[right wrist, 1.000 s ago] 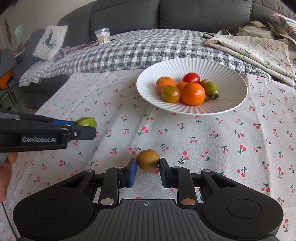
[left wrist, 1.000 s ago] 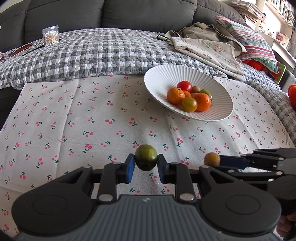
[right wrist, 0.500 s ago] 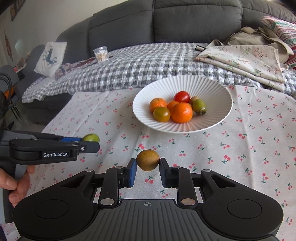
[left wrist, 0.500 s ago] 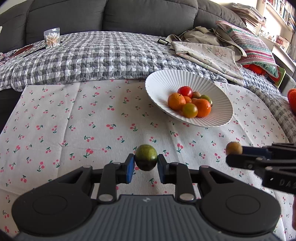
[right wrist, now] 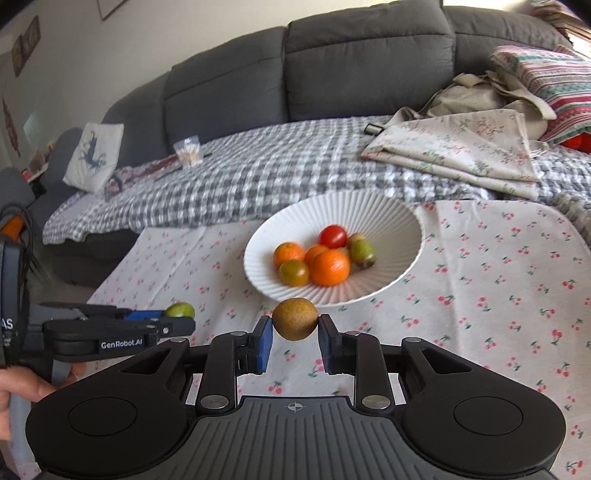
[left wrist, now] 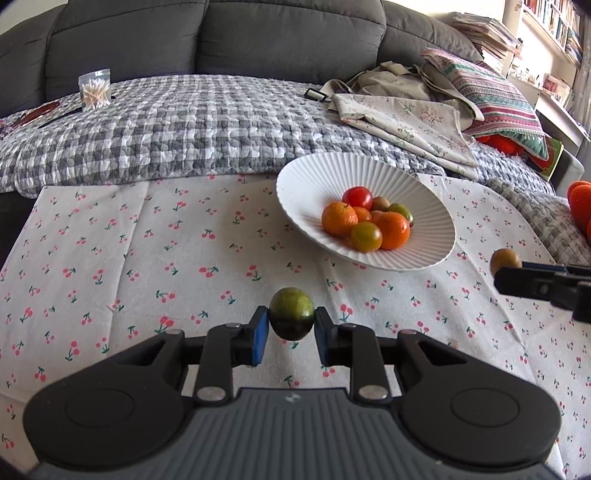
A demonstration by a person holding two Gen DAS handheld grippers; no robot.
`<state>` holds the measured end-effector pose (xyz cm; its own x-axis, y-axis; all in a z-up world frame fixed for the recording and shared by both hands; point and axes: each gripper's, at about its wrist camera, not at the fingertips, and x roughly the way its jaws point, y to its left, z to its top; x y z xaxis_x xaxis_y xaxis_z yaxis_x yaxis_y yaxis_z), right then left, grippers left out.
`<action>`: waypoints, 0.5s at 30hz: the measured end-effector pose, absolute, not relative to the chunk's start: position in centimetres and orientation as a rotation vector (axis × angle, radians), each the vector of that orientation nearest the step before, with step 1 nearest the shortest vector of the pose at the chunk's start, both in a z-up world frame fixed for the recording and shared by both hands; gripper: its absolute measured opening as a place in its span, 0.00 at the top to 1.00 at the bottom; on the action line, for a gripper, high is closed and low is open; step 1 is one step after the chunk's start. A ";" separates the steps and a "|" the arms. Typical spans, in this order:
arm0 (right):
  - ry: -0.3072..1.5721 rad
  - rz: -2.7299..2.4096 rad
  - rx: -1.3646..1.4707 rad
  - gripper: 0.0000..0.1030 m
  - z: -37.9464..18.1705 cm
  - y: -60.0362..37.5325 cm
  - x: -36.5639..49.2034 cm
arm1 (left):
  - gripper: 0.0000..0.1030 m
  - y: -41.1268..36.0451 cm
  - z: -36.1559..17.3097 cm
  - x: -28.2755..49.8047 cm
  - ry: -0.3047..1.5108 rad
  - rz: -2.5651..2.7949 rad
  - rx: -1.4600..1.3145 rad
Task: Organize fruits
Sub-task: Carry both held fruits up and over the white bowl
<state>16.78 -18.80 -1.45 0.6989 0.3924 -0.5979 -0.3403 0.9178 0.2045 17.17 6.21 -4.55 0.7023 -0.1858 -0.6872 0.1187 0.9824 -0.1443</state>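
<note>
My left gripper (left wrist: 291, 322) is shut on a round green fruit (left wrist: 291, 314), held above the cherry-print cloth (left wrist: 147, 258). My right gripper (right wrist: 295, 326) is shut on a brown fruit (right wrist: 295, 318), lifted just in front of the white ribbed bowl (right wrist: 391, 218). The bowl holds oranges, a red tomato and several greenish fruits (right wrist: 328, 267). From the left wrist the bowl (left wrist: 314, 177) lies ahead to the right, and the brown fruit (left wrist: 505, 260) shows at the right edge in the other gripper. The green fruit (right wrist: 180, 310) appears low left in the right wrist view.
A grey checked quilt (left wrist: 184, 125) and a dark sofa (left wrist: 258, 33) lie behind the cloth. A jar of cotton swabs (left wrist: 95, 90) stands far left. Folded floral fabric (left wrist: 406, 118) and a striped pillow (left wrist: 491, 88) sit far right. A person's hand (right wrist: 22, 387) grips the left tool.
The right gripper has risen with the brown fruit and drawn nearer the bowl, sliding rightward in the left wrist view. The left gripper has held still with the green fruit.
</note>
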 end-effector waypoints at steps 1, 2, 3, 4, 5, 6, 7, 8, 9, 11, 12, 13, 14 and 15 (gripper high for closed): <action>0.681 0.403 0.088 0.75 -1.4 -19.2 16.8 | 0.76 6.1 -4.5 17.3 0.769 -0.171 -0.090; 0.677 0.397 0.096 0.75 -1.3 -19.5 16.9 | 0.76 6.0 -4.4 17.4 0.764 -0.172 -0.092; 0.674 0.393 0.102 0.75 -1.2 -19.8 17.0 | 0.76 6.0 -4.3 17.5 0.760 -0.175 -0.096; 0.670 0.389 0.109 0.75 -1.1 -20.2 17.0 | 0.76 5.9 -4.1 17.6 0.757 -0.177 -0.102; 0.665 0.385 0.115 0.75 -1.0 -20.5 17.1 | 0.76 5.9 -4.0 17.9 0.754 -0.181 -0.106; 0.662 0.382 0.120 0.75 -0.9 -20.7 17.2 | 0.76 5.7 -3.9 18.0 0.750 -0.184 -0.106; 0.659 0.379 0.123 0.75 -0.9 -20.9 17.2 | 0.76 5.5 -3.8 18.2 0.744 -0.184 -0.101; 0.656 0.377 0.126 0.75 -0.8 -21.0 17.3 | 0.76 5.3 -3.7 18.3 0.736 -0.184 -0.094; 0.655 0.375 0.129 0.75 -0.7 -21.2 17.4 | 0.76 5.2 -3.6 18.5 0.729 -0.186 -0.089; 0.651 0.370 0.136 0.75 -0.7 -21.5 17.6 | 0.76 4.9 -3.4 18.9 0.721 -0.193 -0.090; 0.649 0.367 0.138 0.75 -0.6 -21.6 17.7 | 0.76 4.8 -3.3 19.1 0.716 -0.197 -0.093; 0.647 0.362 0.140 0.75 -0.6 -21.8 17.9 | 0.76 4.7 -3.2 19.4 0.712 -0.199 -0.095; 0.644 0.357 0.142 0.75 -0.6 -21.9 18.1 | 0.76 4.5 -3.1 19.7 0.707 -0.200 -0.094; 0.642 0.352 0.144 0.75 -0.6 -22.0 18.4 | 0.76 4.4 -3.1 20.0 0.703 -0.199 -0.090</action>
